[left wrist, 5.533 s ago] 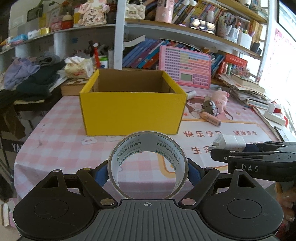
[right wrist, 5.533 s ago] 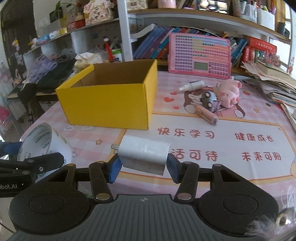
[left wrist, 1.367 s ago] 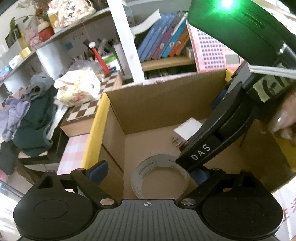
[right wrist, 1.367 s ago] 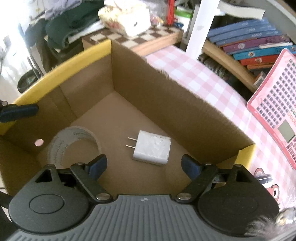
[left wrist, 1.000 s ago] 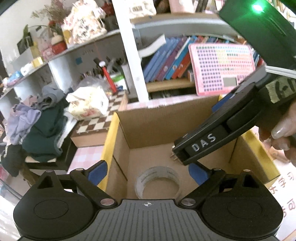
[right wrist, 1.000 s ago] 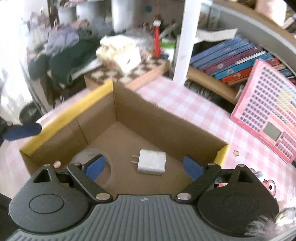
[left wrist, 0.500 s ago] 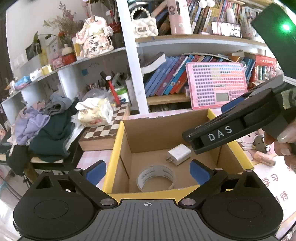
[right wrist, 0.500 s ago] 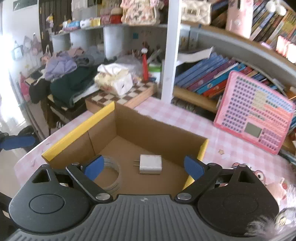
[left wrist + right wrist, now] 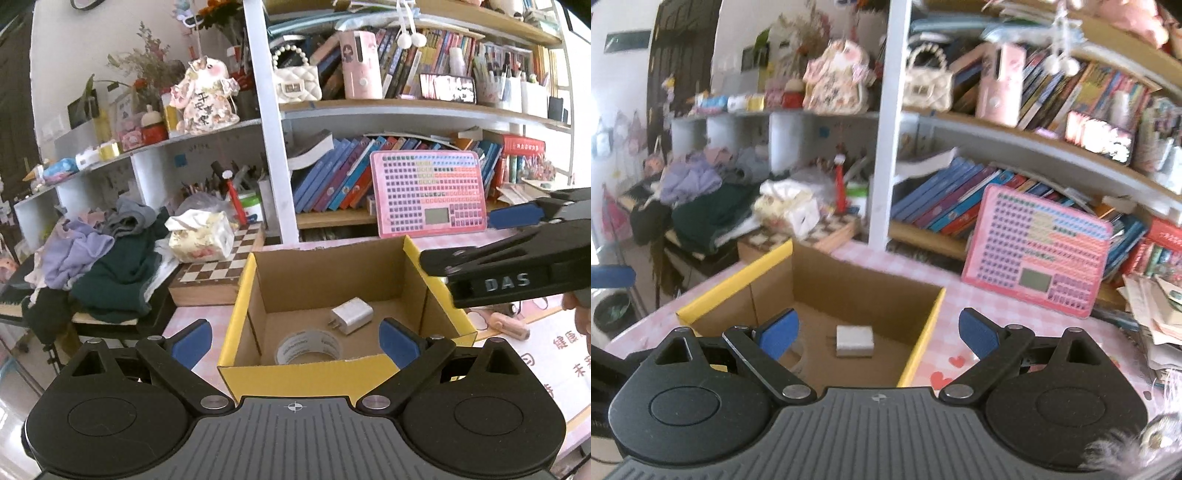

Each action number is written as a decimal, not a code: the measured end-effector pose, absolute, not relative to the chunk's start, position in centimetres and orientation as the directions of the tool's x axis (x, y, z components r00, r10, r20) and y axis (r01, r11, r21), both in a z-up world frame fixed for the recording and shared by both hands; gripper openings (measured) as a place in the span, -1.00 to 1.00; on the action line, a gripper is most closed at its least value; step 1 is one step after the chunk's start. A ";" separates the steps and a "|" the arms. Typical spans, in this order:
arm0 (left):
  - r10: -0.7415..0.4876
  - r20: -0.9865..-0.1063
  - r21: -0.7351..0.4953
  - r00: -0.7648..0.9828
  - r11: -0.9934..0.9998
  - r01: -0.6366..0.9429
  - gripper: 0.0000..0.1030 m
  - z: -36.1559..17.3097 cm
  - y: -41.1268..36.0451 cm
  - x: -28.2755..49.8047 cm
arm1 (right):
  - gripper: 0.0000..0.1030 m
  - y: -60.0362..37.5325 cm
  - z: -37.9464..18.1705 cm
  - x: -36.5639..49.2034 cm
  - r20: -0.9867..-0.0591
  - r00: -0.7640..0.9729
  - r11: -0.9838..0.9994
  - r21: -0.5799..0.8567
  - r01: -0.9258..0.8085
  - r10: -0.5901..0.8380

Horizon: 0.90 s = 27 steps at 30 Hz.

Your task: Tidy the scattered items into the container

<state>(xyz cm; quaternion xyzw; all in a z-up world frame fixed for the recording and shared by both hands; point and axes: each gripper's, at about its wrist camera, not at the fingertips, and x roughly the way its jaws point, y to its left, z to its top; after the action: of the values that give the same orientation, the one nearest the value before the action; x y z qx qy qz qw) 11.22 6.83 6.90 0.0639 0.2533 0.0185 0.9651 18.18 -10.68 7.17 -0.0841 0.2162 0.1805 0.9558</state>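
Note:
The yellow cardboard box stands on the pink checked table, and inside it lie a roll of clear tape and a white plug adapter. My left gripper is open and empty, held above the box's near wall. In the left wrist view the right gripper shows as a black arm at the right edge, level with the box's right wall. From the right wrist view, the right gripper is open and empty above the box, with the adapter below between its blue pads. The tape is mostly hidden there.
A pink keyboard toy leans on the bookshelf behind the box. A chessboard box with a tissue pack sits left of it, beside a heap of clothes. A small peach-coloured item lies on the mat to the right.
Both grippers have drawn back and up from inside the box, so its whole rim now shows. The right gripper has swung away to the right. Tape and adapter stay on the box floor.

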 end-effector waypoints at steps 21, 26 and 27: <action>0.044 -0.446 0.093 0.894 0.996 -0.003 0.92 7.8 6.0 6.9 | 0.87 -15.8 6.5 10.9 -0.386 0.911 0.979 -0.071 -0.190 0.149; 0.028 -0.458 0.090 0.888 0.996 0.015 0.92 7.2 5.4 6.0 | 0.88 -16.9 5.7 9.8 -0.407 0.903 0.984 -0.050 -0.169 0.134; 0.022 -0.464 0.093 0.886 0.995 0.023 0.92 7.0 5.1 5.8 | 0.88 -17.0 5.5 9.5 -0.410 0.903 0.986 -0.045 -0.163 0.130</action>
<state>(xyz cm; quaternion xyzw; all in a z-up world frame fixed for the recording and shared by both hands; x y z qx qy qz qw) 5.84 5.13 7.05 0.0479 0.2390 -0.0003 0.9698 9.51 -17.01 5.55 -0.0391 0.2075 0.0752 0.9746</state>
